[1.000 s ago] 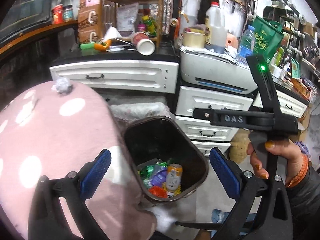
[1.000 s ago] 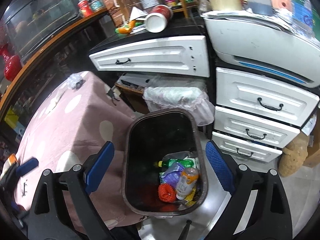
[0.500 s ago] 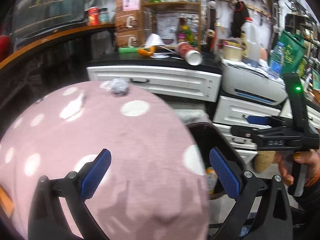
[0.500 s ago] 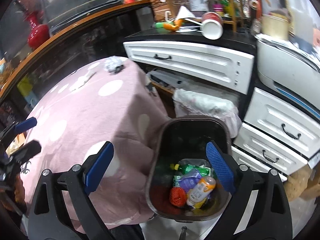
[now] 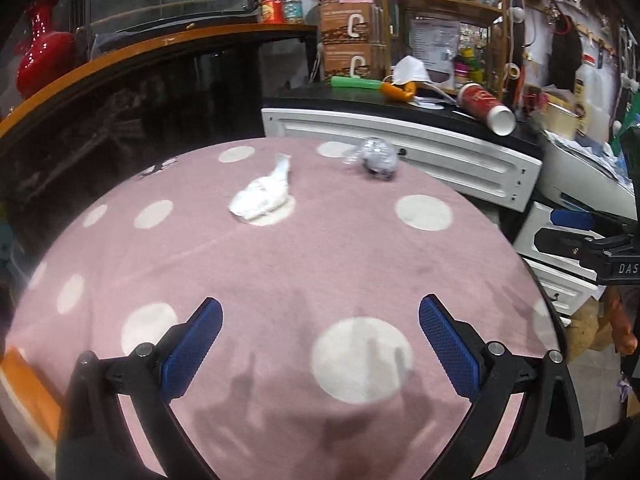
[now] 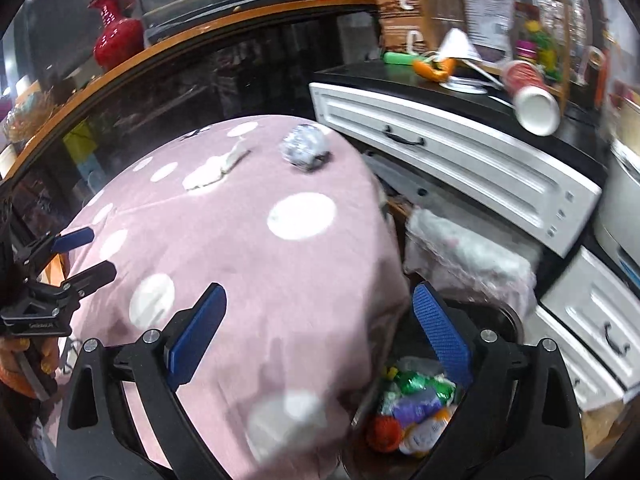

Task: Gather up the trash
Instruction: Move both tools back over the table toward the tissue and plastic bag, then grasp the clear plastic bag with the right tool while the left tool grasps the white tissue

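Note:
A crumpled white tissue (image 5: 262, 196) and a crumpled silvery foil ball (image 5: 378, 156) lie on the far part of a pink table with white dots (image 5: 280, 272). They also show in the right wrist view, the tissue (image 6: 214, 168) and the foil ball (image 6: 304, 146). A dark bin (image 6: 420, 404) with wrappers and a small bottle stands on the floor at the table's right. My left gripper (image 5: 320, 348) is open and empty over the near table. My right gripper (image 6: 318, 336) is open and empty over the table's right edge and the bin.
White drawers (image 5: 420, 152) with a black top stand behind the table, holding a tipped red paper cup (image 5: 486, 108) and clutter. A dark counter with an orange rim (image 5: 120, 64) curves at the left. A red vase (image 6: 116, 36) stands on it.
Both grippers swung left and up from over the bin towards the table. The tissue and foil ball now sit ahead of the left gripper. Both stay open.

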Demonstrator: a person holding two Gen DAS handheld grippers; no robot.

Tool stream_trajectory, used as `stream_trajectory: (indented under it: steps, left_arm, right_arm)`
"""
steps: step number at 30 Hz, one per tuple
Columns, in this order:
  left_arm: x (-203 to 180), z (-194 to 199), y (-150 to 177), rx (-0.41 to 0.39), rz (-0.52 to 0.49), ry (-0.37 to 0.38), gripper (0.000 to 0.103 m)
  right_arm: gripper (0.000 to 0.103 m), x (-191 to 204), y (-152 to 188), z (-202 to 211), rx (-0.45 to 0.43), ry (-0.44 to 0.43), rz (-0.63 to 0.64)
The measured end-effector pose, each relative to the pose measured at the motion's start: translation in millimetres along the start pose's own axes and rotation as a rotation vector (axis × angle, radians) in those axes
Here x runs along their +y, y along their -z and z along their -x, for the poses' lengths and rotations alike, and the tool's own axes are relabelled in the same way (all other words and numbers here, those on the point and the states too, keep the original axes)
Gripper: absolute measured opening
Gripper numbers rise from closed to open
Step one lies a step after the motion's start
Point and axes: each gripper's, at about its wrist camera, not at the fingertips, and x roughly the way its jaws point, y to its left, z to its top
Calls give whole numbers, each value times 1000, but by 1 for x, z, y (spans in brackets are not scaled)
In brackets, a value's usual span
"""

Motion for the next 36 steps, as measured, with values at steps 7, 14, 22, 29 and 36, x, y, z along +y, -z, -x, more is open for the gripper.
stream_trajectory:
  steps: [7, 14, 22, 29, 36]
  left_arm:
    - [39, -48, -35, 51, 57, 14, 97]
    - [58, -104, -67, 94, 55, 12, 97]
    - [63, -150, -90, 139, 31, 4, 97]
    - [55, -166, -90, 173, 11, -17, 80]
    - [58, -166, -89, 166, 45, -75, 22]
  right_arm:
    - [93, 26, -55, -58, 31, -9, 101]
    - [93, 36, -104, -117, 63, 23, 193]
    - [77, 32, -132, -173, 145, 65, 230]
    - [48, 32, -130, -188, 176, 72, 237]
    - [42, 32, -126, -172, 131, 70, 223]
